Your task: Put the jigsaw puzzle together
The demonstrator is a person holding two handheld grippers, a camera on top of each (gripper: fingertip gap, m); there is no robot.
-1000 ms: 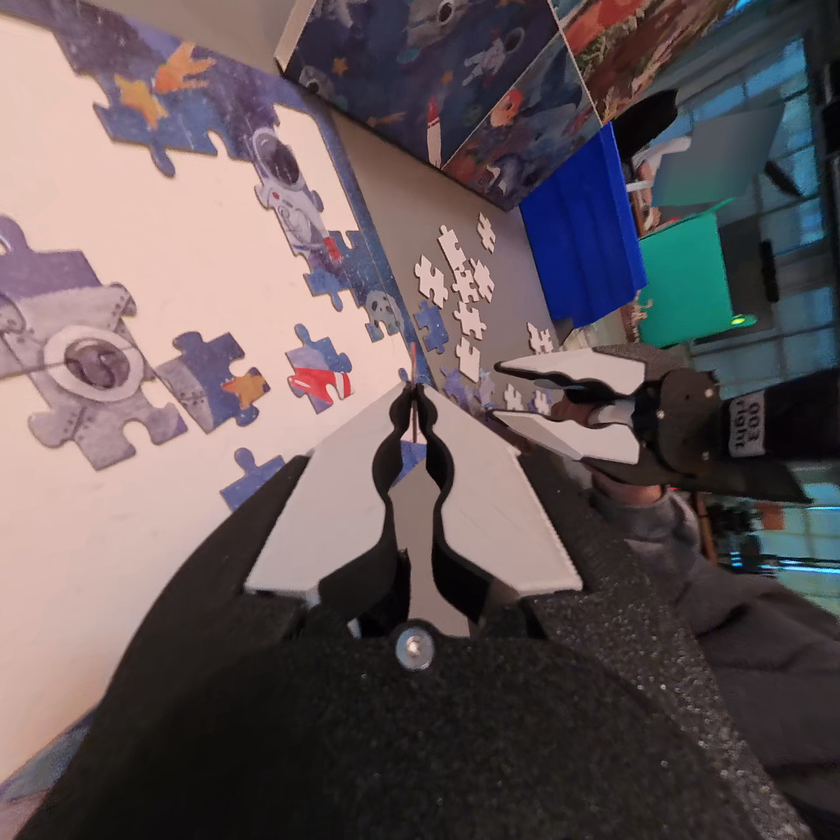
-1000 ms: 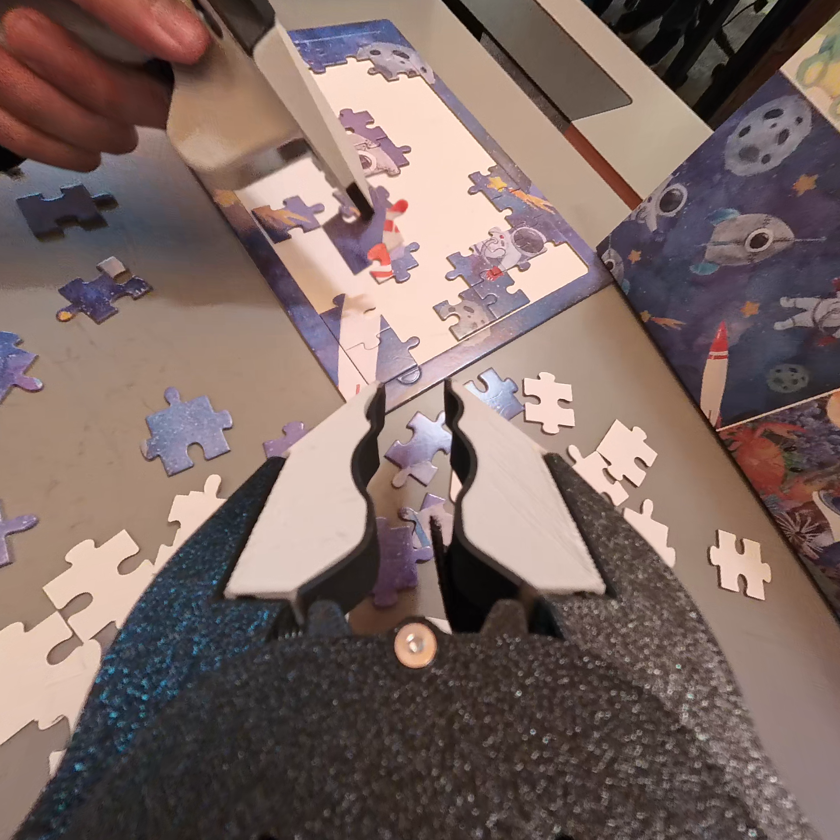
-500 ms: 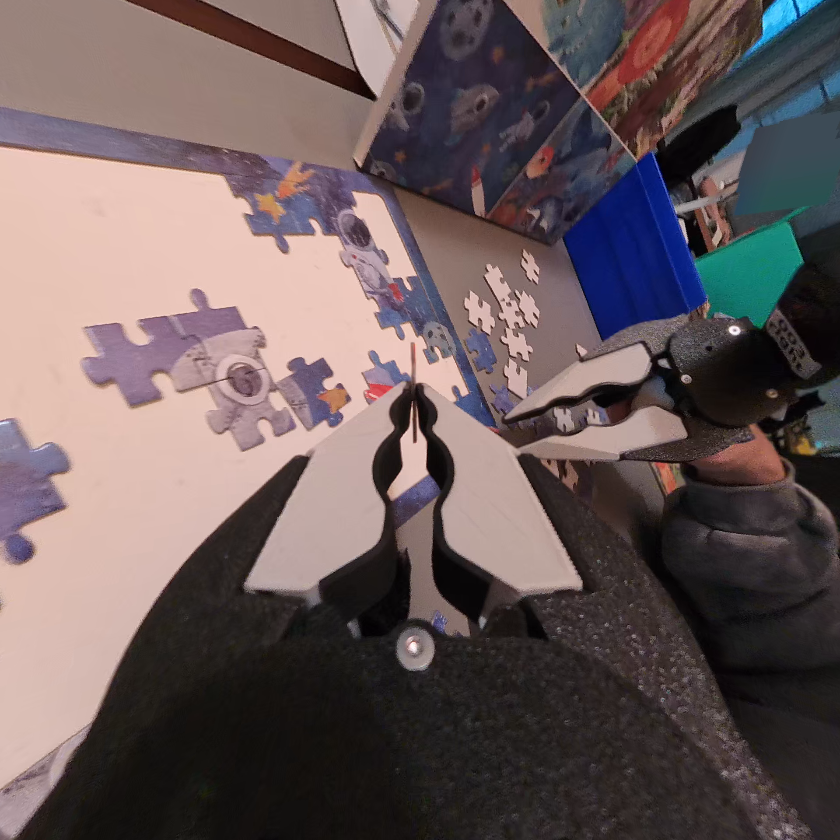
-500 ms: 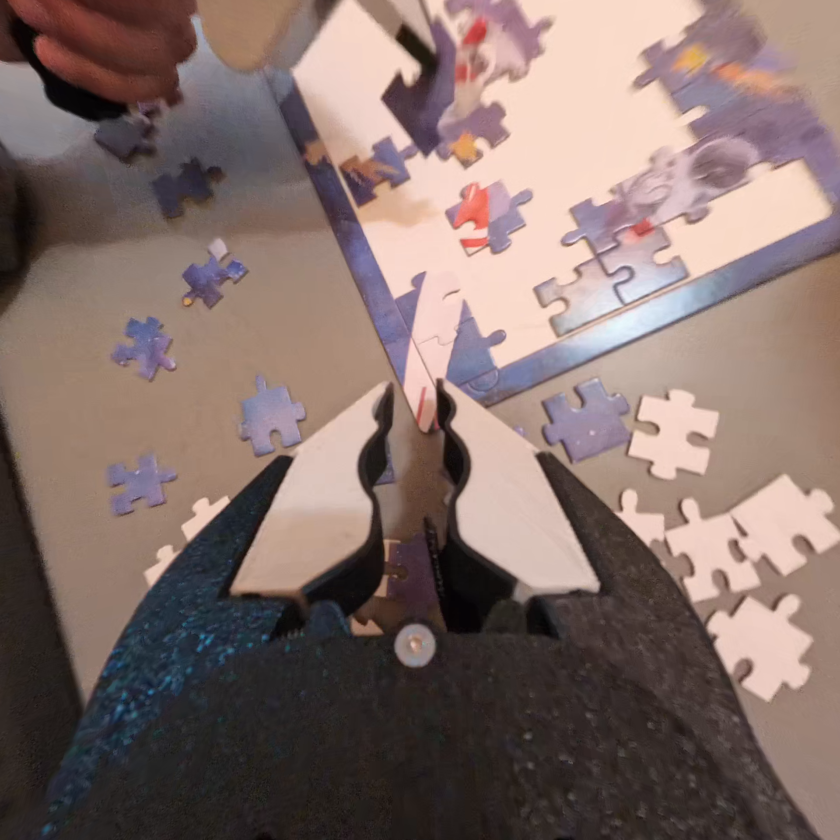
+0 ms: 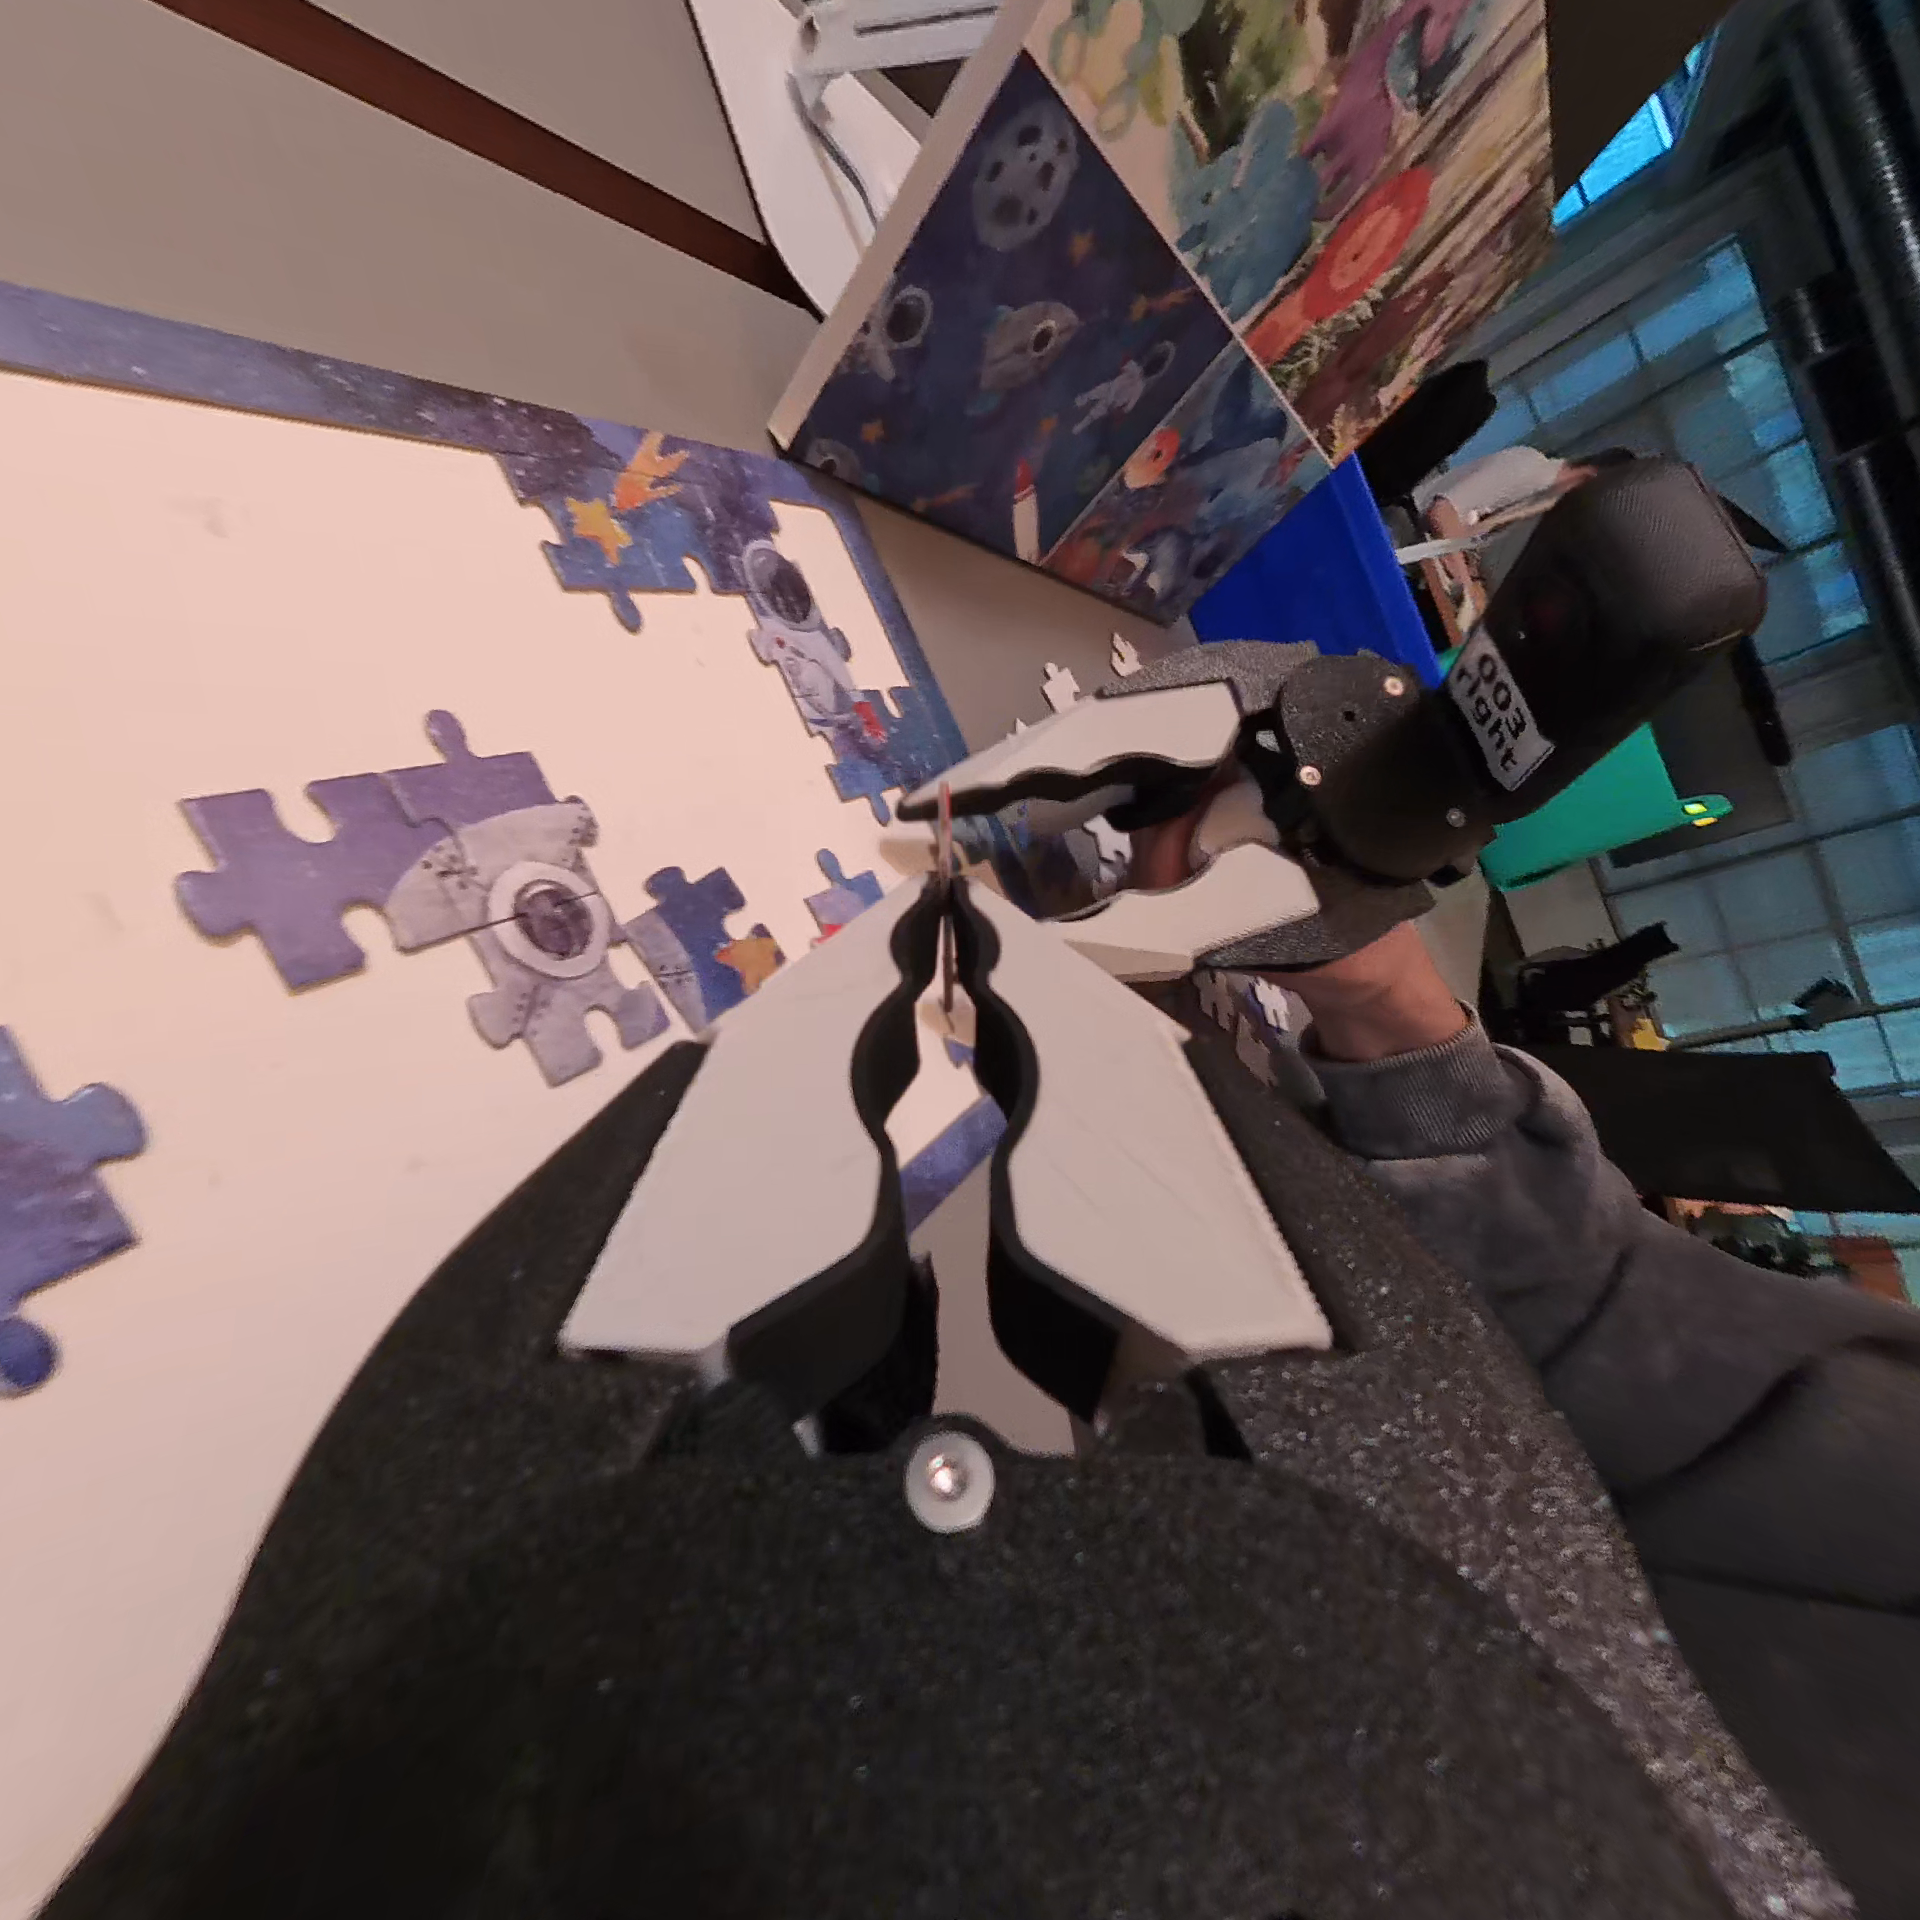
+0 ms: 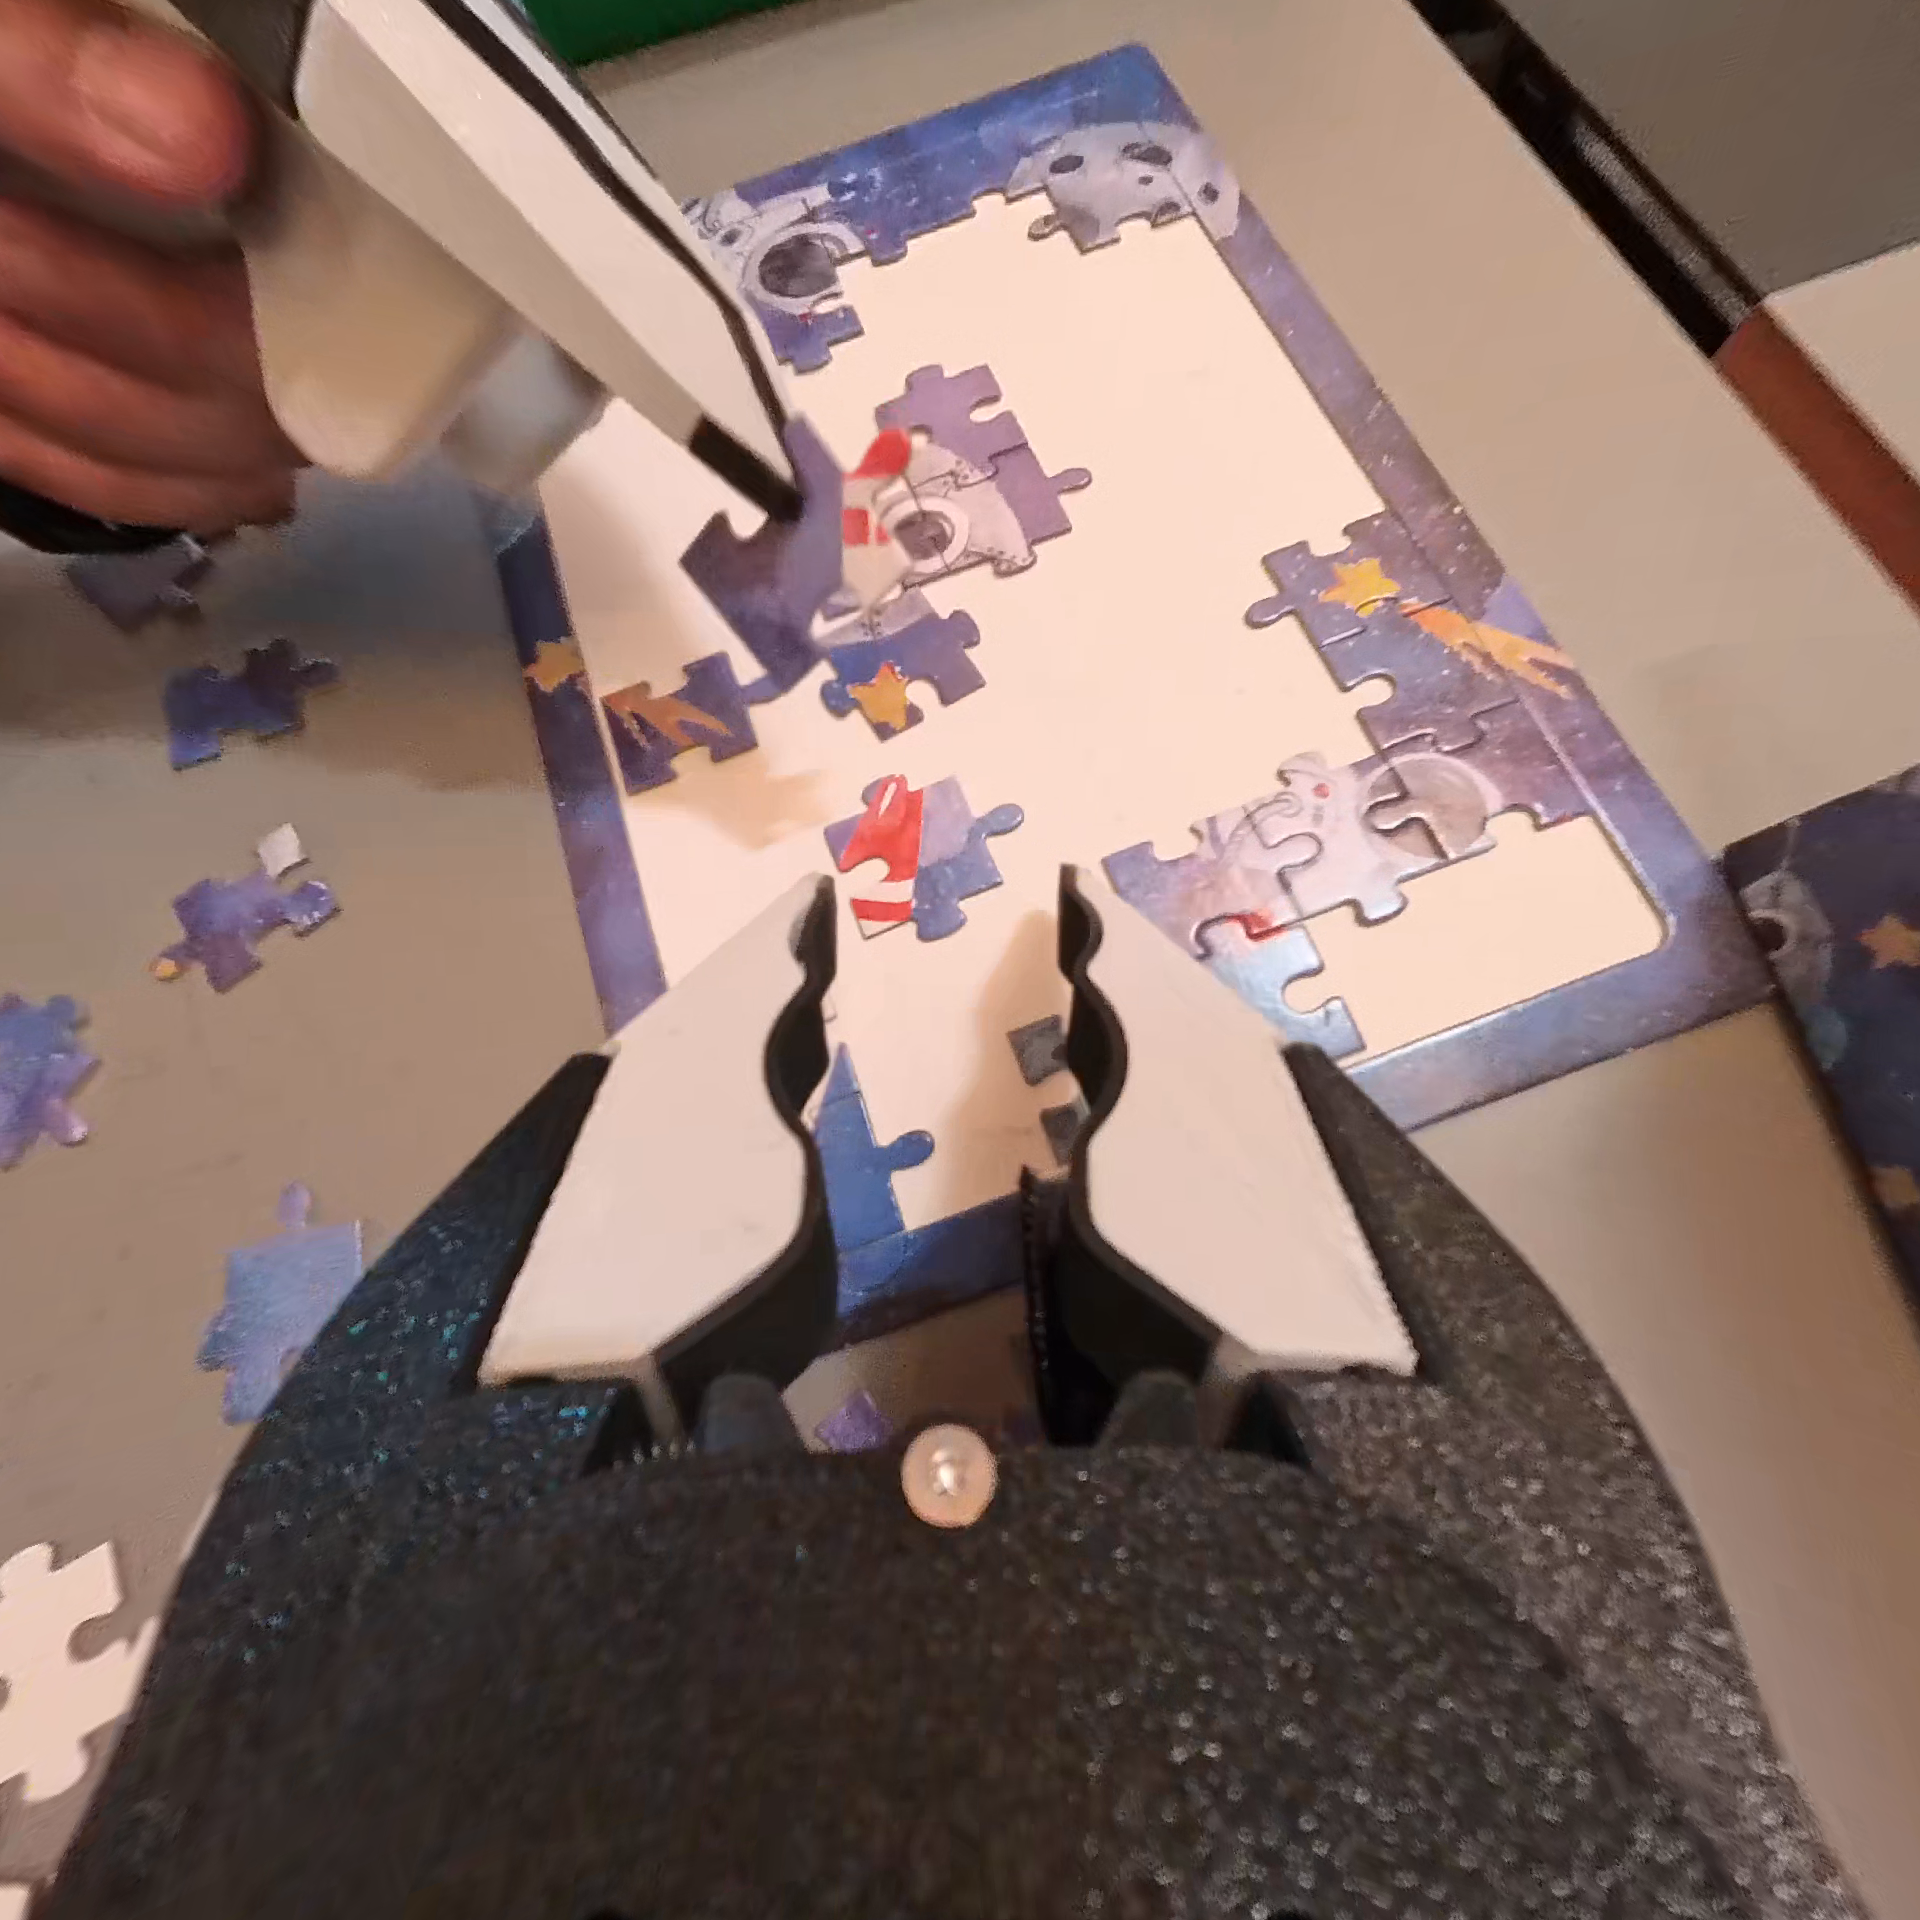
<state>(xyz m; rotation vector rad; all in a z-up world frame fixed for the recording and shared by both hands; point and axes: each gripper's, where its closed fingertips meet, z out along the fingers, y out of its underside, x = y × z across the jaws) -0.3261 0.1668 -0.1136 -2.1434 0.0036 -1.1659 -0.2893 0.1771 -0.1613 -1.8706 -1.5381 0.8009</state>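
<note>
The puzzle tray [image 6: 1195, 499] has a blue frame and a cream base, with several pieces laid in it. My left gripper [image 5: 943, 904] is shut on a puzzle piece [image 5: 943, 831], seen edge-on between its pads. In the right wrist view this piece [image 6: 821, 540] is blue with a red and white rocket tip and hangs over the grey rocket pieces [image 6: 956, 520]. My right gripper [image 6: 945, 894] is open and empty above the tray's near end, just short of a loose red and white piece [image 6: 914, 862]. In the left wrist view the right gripper [image 5: 914, 831] stands open close to the held piece's tip.
A picture box [image 5: 1018, 343] stands beyond the tray's far corner. Loose blue pieces [image 6: 249, 904] and white face-down pieces [image 6: 52, 1621] lie on the grey table left of the tray. An astronaut cluster [image 6: 1351, 831] sits in the tray's right corner. A person's hand [image 6: 104, 312] holds the left gripper. Left tips to right tips: about 7 cm.
My right gripper has moved from the loose pieces to over the tray, toward the left gripper, and its jaws have opened wider. My left gripper has kept its piece.
</note>
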